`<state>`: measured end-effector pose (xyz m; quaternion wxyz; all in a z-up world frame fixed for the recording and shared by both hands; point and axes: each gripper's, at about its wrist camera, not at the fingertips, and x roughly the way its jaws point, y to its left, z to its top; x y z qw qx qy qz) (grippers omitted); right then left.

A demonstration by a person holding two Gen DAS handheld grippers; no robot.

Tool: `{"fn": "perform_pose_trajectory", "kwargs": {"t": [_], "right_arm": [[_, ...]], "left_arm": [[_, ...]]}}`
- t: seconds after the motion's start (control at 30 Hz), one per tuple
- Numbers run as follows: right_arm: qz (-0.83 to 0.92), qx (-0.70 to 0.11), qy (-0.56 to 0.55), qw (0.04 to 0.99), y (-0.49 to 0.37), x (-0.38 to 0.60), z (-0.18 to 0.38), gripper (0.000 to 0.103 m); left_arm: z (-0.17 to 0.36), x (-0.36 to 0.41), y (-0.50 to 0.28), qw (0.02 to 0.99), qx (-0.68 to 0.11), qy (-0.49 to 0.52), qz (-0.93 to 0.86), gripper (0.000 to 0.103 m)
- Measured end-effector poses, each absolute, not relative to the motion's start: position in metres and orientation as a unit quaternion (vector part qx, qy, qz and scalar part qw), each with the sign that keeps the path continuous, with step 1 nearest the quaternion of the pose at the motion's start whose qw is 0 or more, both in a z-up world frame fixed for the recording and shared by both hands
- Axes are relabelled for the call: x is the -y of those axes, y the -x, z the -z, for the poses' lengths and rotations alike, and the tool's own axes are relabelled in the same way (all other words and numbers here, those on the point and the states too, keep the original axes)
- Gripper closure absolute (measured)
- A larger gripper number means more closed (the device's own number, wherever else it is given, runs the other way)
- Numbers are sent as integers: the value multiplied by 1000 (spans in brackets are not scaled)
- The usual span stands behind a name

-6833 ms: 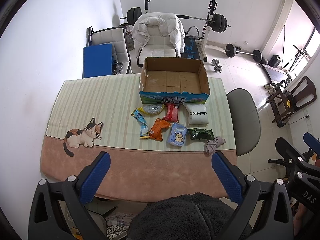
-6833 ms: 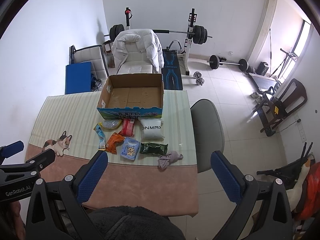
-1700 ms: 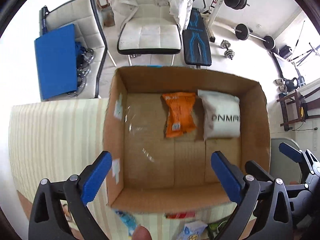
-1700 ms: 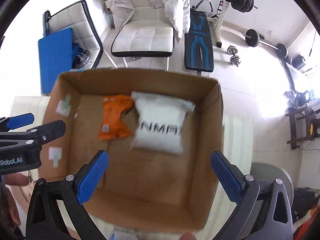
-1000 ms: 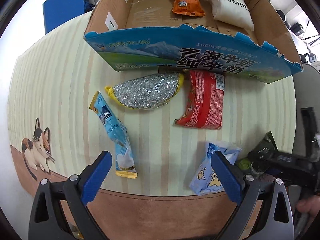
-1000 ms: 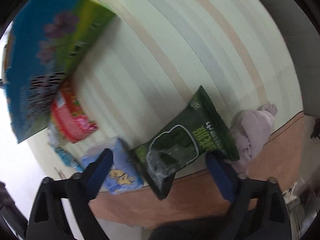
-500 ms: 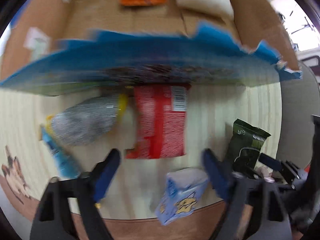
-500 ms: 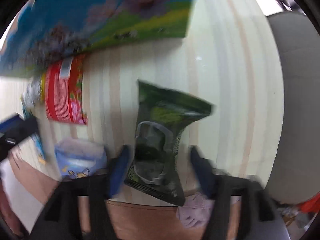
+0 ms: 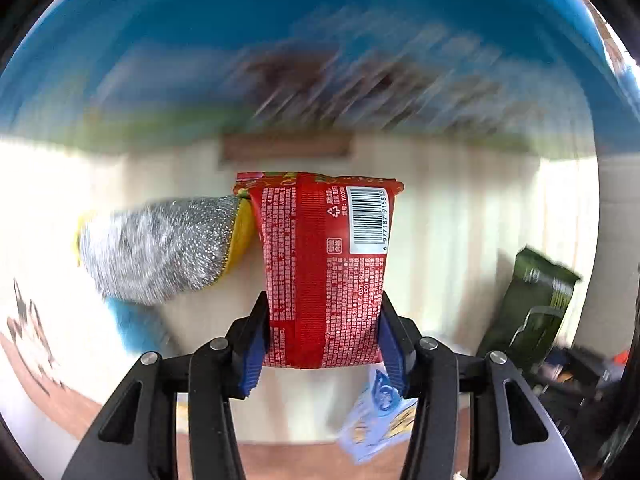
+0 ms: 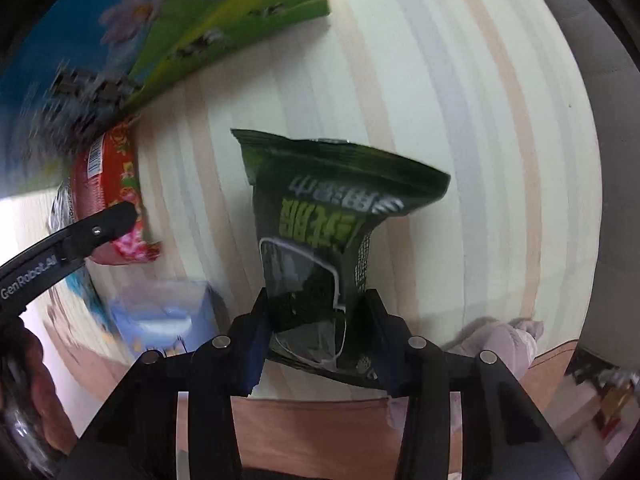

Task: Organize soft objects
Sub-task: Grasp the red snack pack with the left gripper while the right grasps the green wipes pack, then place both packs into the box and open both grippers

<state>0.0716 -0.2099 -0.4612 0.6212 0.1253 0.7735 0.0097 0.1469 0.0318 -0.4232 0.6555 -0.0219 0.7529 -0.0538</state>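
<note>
A red snack packet (image 9: 320, 248) lies on the striped table mat just in front of the blue cardboard box (image 9: 320, 60). My left gripper (image 9: 322, 332) points straight down over it, jaws closing, and both blue pads press the packet's near end. A dark green packet (image 10: 320, 208) sits between the jaws of my right gripper (image 10: 318, 320), which are also closing; the pads pinch its lower half so that it buckles. In the right wrist view the red packet (image 10: 116, 184) shows at the left, under a finger of the left gripper (image 10: 100, 228).
A silver scouring sponge (image 9: 160, 248) with a yellow edge touches the red packet's left side. A blue tube packet (image 9: 132, 320) and a light blue cartoon packet (image 9: 380, 412) lie nearer. A pinkish-grey cloth (image 10: 500, 344) lies right of the green packet. A grey chair (image 10: 600, 160) stands past the table edge.
Both grippers have sunk closer to the table. The left jaws have narrowed onto the red packet and the right jaws onto the green packet, which has crumpled.
</note>
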Motion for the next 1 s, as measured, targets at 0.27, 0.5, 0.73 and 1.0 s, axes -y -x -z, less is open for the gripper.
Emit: {"fn": "perform_pose_trajectory", "kwargs": {"t": [0.27, 0.5, 0.73, 1.0], "right_arm": [[-55, -787, -50, 612, -61, 189, 463, 56], [-40, -782, -37, 621, -60, 174, 461, 51], [-31, -771, -80, 630, -93, 172, 461, 62], [-124, -717, -123, 674, -103, 162, 348, 63]], "left_arm": [[440, -76, -94, 620, -782, 56, 32, 54], [443, -87, -99, 631, -771, 87, 18, 51], [393, -64, -74, 670, -738, 70, 28, 59], [247, -55, -76, 738, -656, 118, 102, 59]]}}
